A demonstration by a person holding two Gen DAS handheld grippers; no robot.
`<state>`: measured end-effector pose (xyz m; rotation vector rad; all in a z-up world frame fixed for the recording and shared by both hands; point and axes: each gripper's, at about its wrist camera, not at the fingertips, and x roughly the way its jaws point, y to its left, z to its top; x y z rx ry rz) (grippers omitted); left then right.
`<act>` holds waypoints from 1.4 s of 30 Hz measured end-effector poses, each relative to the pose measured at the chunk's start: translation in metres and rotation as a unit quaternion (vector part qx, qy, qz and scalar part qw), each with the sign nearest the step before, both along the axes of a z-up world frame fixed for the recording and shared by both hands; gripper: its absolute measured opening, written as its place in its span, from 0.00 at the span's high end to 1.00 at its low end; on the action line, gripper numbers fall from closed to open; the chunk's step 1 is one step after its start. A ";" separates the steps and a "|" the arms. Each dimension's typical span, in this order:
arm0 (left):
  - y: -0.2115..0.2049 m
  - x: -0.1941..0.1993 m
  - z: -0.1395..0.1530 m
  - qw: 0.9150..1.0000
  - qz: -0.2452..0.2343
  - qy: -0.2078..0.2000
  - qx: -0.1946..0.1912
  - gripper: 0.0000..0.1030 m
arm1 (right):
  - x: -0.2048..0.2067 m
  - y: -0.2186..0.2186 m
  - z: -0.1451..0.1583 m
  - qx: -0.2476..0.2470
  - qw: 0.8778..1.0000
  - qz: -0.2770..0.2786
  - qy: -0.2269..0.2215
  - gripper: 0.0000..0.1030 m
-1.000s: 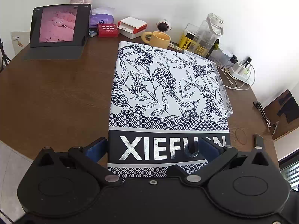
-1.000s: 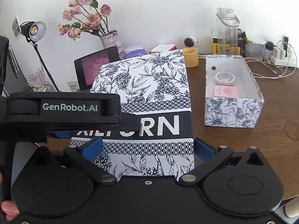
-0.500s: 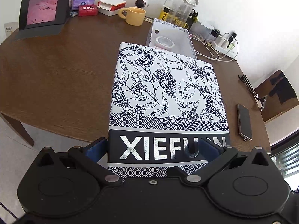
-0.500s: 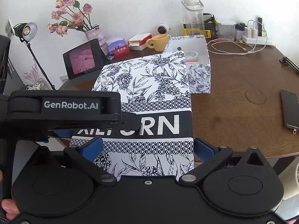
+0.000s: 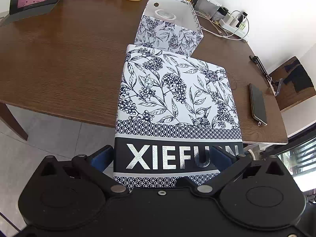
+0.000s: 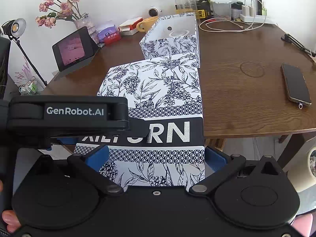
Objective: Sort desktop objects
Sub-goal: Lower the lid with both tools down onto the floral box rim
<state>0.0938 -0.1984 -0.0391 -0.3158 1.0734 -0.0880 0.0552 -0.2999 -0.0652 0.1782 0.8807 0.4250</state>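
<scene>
Gripping one printed lid (image 5: pixel 177 98), both the left tool (image 5: pixel 164 156) and right tool (image 6: pixel 156 156) clamp its near end. One open box (image 6: pixel 171 43) sits on the worktop (image 5: pixel 59 59), holding seemingly one small dish (image 5: pixel 165 13).

Left gripper (image 5: pixel 165 156) spread wide, blue pads pressed against a held lid's sides, right gripper (image 6: pixel 156 157) likewise clamped alongside it

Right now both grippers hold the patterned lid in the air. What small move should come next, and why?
Probably carry the lid forward and level it above the open box. Both the left gripper and the right gripper clamp the lid's near end, and its far edge only just reaches the box's near wall. The box stands open with a small round dish inside, so it seems ready for closing.
</scene>
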 end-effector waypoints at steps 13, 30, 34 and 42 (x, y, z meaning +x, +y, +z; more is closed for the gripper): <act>-0.020 0.008 0.024 1.000 -0.002 -0.026 0.015 0.00 | 0.005 -0.014 0.015 0.015 1.000 -0.006 -0.023 0.00; -0.033 0.079 0.057 0.998 0.006 -0.057 0.021 0.00 | 0.080 -0.018 0.044 0.029 0.998 -0.011 -0.053 0.00; -0.028 0.118 0.056 0.998 -0.004 -0.066 0.021 0.00 | 0.116 -0.009 0.045 0.029 0.998 -0.021 -0.059 0.00; -0.009 0.213 0.054 0.997 -0.014 -0.067 0.024 0.00 | 0.210 0.005 0.043 0.028 0.997 -0.030 -0.059 0.00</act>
